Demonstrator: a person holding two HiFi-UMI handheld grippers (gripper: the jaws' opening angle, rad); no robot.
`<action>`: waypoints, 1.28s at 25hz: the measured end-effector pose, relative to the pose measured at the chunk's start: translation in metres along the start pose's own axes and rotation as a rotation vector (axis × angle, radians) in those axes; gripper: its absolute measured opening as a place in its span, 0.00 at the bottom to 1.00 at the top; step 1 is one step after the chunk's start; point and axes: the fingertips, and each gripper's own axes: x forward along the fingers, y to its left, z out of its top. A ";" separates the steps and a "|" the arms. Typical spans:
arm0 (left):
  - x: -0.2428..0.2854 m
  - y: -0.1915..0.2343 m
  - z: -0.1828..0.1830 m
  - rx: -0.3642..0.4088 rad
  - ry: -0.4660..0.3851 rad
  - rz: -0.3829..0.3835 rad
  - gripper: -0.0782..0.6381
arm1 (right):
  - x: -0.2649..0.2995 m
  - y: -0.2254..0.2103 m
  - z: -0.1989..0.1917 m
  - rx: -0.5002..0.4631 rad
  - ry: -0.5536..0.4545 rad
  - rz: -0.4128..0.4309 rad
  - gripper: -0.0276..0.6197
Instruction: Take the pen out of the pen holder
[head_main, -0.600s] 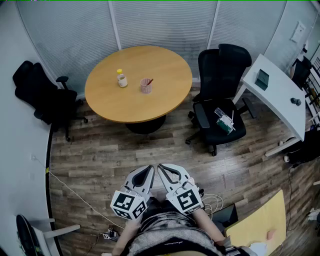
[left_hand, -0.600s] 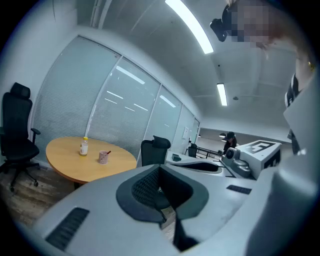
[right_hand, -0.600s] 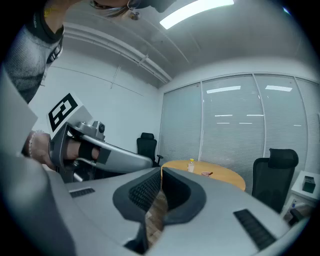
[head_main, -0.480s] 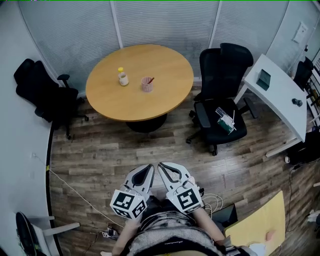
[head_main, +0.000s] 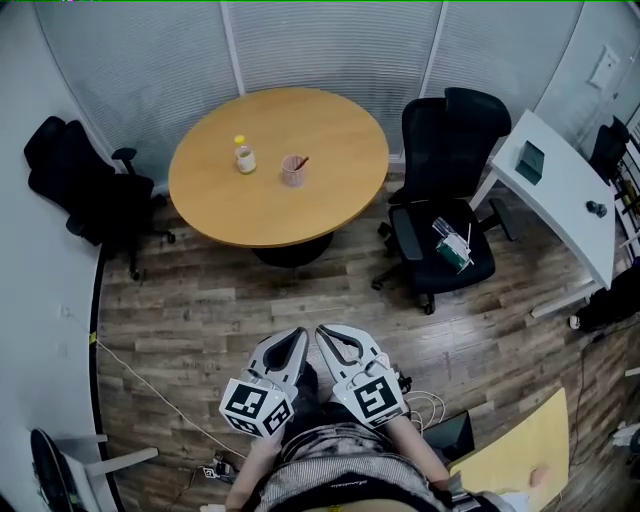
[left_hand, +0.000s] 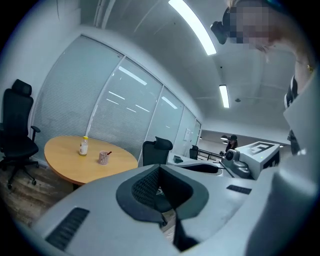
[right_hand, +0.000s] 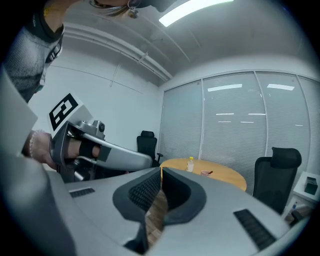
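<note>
On the round wooden table (head_main: 300, 215) a pink pen holder (head_main: 292, 171) stands with a dark red pen (head_main: 300, 162) leaning out of it. A small yellow-capped bottle (head_main: 244, 155) is just left of it. Both grippers are far from the table, held close to the person's body at the bottom of the head view. The left gripper (head_main: 297, 338) and right gripper (head_main: 323, 334) are side by side, each shut on nothing. From the left gripper (left_hand: 160, 168) the holder (left_hand: 103, 157) and bottle (left_hand: 83, 146) look small and distant. Past the right gripper (right_hand: 161, 171) the holder (right_hand: 205, 172) is also far off.
A black office chair (head_main: 445, 215) with items on its seat stands right of the table, another black chair (head_main: 85, 185) left of it. A white desk (head_main: 560, 190) is at the right. Wood floor lies between me and the table, with cables (head_main: 425, 405) by the person's feet.
The head view has shifted very slightly. Both grippers stay shut in the same place near the body.
</note>
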 end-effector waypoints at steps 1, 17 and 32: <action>0.005 0.006 0.001 -0.002 0.001 -0.005 0.12 | 0.007 -0.003 0.000 0.010 -0.003 -0.005 0.08; 0.092 0.129 0.051 0.020 0.057 -0.124 0.12 | 0.152 -0.078 0.029 0.073 -0.010 -0.107 0.08; 0.102 0.188 0.059 0.002 0.064 -0.189 0.12 | 0.209 -0.097 0.026 0.065 0.020 -0.185 0.08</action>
